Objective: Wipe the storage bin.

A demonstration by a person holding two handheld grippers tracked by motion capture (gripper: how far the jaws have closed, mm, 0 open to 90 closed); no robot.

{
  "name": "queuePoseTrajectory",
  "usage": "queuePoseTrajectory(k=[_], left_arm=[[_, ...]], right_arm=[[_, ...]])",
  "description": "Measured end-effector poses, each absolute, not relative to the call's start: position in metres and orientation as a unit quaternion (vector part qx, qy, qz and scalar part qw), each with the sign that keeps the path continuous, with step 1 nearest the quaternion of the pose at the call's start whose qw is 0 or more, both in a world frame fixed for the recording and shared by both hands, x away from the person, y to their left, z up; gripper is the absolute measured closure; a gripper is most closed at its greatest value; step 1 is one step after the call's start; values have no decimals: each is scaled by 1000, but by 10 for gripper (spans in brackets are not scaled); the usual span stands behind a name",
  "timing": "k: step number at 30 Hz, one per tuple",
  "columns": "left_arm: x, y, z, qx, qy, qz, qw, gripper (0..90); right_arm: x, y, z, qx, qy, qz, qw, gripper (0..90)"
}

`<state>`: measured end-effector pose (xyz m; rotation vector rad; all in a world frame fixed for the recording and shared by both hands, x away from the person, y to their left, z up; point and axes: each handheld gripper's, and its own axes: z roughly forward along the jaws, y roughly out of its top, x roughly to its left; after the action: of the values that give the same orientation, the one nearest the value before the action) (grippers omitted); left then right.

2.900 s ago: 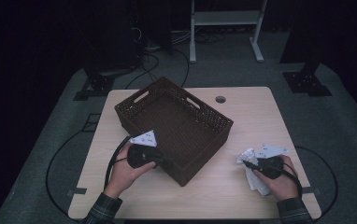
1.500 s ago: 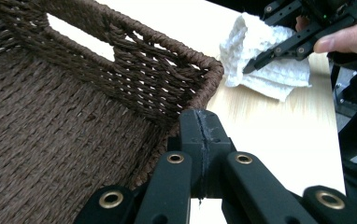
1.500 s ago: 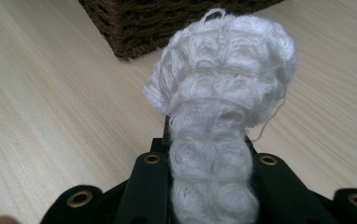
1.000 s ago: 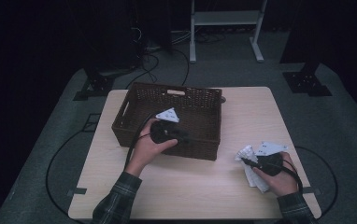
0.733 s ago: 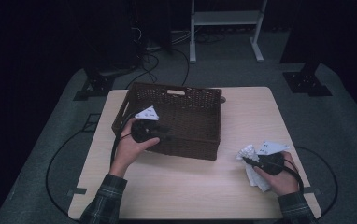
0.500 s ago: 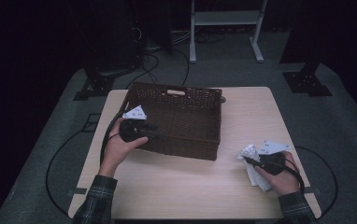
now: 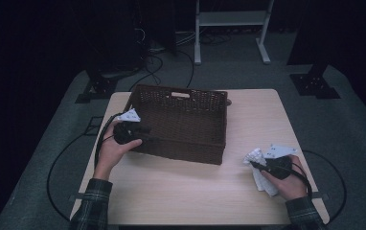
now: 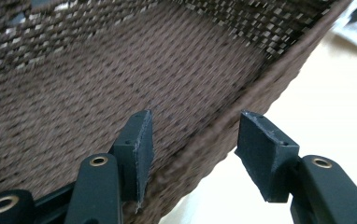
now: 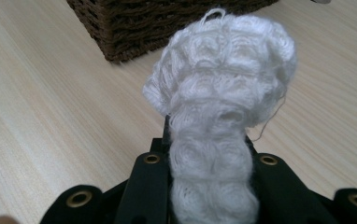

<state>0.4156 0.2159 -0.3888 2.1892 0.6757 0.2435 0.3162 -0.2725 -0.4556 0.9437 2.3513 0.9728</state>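
Left gripper (image 8: 193, 149) jaws just opening, astride basket (image 8: 120, 79) rim, not pressing. Right gripper (image 9: 209, 154) jaws clenched on white cloth (image 9: 218, 107).

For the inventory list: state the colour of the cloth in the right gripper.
White cloth, looped texture, clearest in the right gripper view.

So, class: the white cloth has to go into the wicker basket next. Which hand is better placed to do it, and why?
Right. The right gripper is shut on the white cloth, near the wicker basket. The left gripper straddles the basket's rim, fingers just opened, holding nothing.
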Motion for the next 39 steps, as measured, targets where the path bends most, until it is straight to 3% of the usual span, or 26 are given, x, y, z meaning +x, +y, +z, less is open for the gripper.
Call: queuePoseTrajectory(k=[8, 24, 39], left_arm=[[415, 211, -393, 876, 259, 91, 397, 463], [393, 193, -392, 890, 226, 48, 394, 617], [380, 160, -383, 915, 183, 22, 359, 660]], right_arm=[[316, -274, -457, 340, 848, 348, 211, 752], [316, -275, -457, 337, 849, 348, 212, 751], [314, -277, -457, 339, 848, 346, 213, 751]])
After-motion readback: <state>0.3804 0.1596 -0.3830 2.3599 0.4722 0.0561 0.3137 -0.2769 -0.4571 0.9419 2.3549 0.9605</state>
